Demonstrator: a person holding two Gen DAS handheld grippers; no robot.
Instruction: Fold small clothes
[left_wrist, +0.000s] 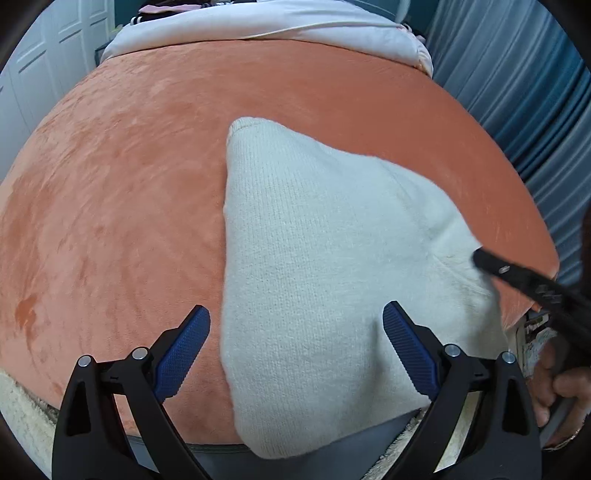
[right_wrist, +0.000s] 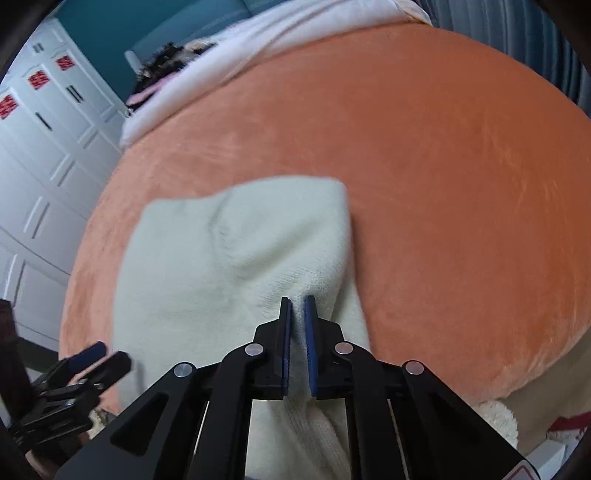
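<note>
The knit (left_wrist: 325, 266) is a small cream garment lying on the orange bed cover (left_wrist: 129, 184), its near end hanging over the cover's front edge toward the camera. It looks partly folded: in the left wrist view it forms a rough wedge with a straight left edge and one corner pointing away, and a diagonal crease runs across its right half. The shape is still uneven, so I judge at least one more fold and some squaring up remain; how many layers already lie under the top one cannot be told.

The right gripper (right_wrist: 298, 306) points steeply down at the knit's right side, its jaws nearly together with only a thin gap. Cream fabric bunches up right at the tips, so it seems to pinch a fold there, though the contact itself is blurred. The left wrist view shows its dark tip on the knit's right edge, with a hand (left_wrist: 554, 387) behind it.

The left gripper (left_wrist: 295, 321) hangs above the knit's near end, also tilted down, jaws wide apart and holding nothing; the knit's left edge runs between them.
</note>
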